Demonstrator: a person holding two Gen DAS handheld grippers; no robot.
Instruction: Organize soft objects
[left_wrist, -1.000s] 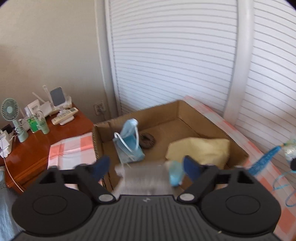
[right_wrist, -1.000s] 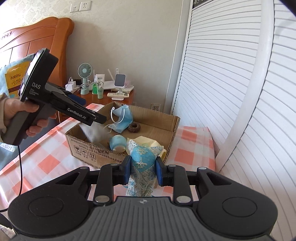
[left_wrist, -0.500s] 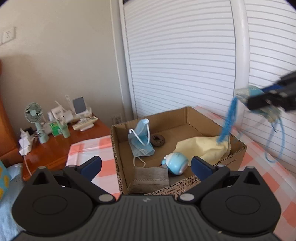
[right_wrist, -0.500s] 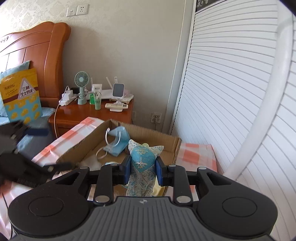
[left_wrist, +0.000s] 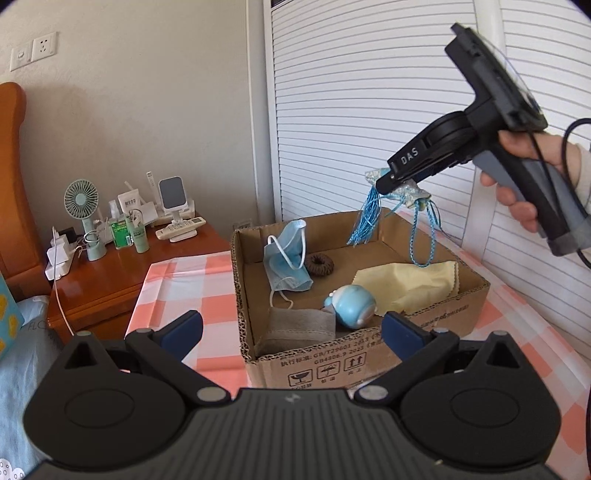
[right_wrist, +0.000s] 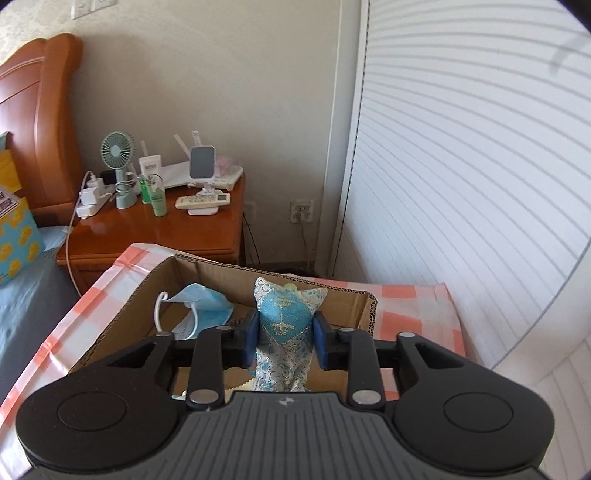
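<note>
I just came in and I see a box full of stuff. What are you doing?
A person is tidying soft things into a cardboard box. The right gripper holds a blue embroidered sachet above the box, jaws closed on it. The left gripper is open and empty. A face mask, hair tie, yellow cloth and grey cloth already lie inside.

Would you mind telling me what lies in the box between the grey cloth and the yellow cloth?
In the left wrist view, the round blue toy lies between the grey cloth and the yellow cloth.

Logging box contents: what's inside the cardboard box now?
Cardboard box holds a blue face mask, brown scrunchie, yellow cloth, blue round toy, grey cloth. Anything beneath the cloths is hidden.
</note>
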